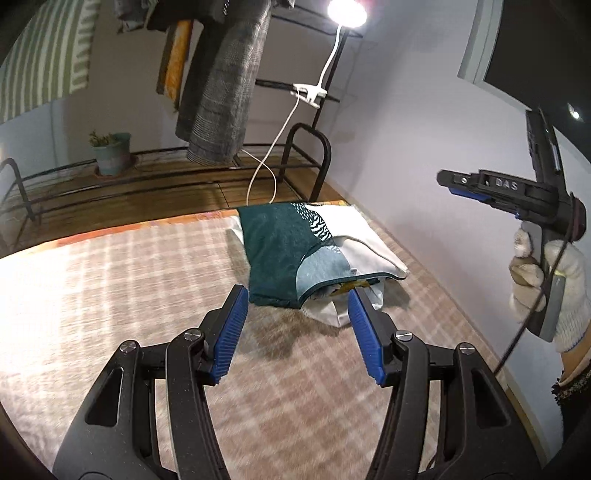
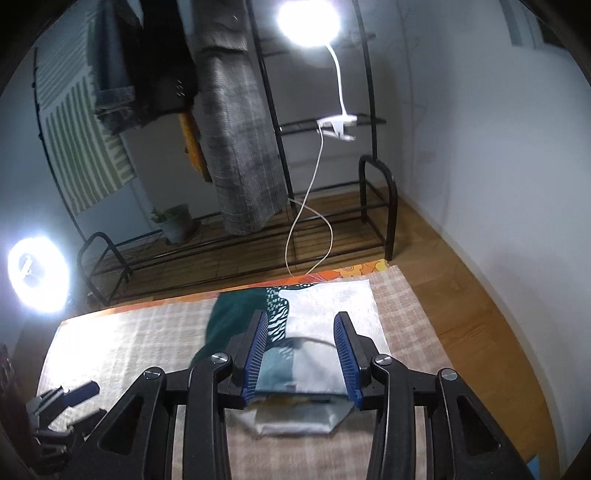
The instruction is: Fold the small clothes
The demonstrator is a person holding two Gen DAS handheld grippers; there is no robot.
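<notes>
A folded green, teal and white patterned garment (image 1: 295,251) lies on top of a small stack of folded clothes on the plaid mat (image 1: 129,288), at its far right corner. My left gripper (image 1: 297,301) is open and empty, just in front of the stack's near edge. My right gripper (image 1: 465,188) is held high to the right by a gloved hand. In the right wrist view the right gripper (image 2: 301,325) is open and empty above the garment (image 2: 317,314). The left gripper (image 2: 70,397) shows at the lower left.
A black clothes rack (image 1: 306,147) with hanging garments (image 1: 221,92) stands beyond the mat on the wooden floor. A clip lamp (image 1: 347,13) with a white cable hangs on it. A potted plant (image 1: 110,151) sits at the left. A ring light (image 2: 37,275) glows at the left. The wall (image 1: 424,129) is close on the right.
</notes>
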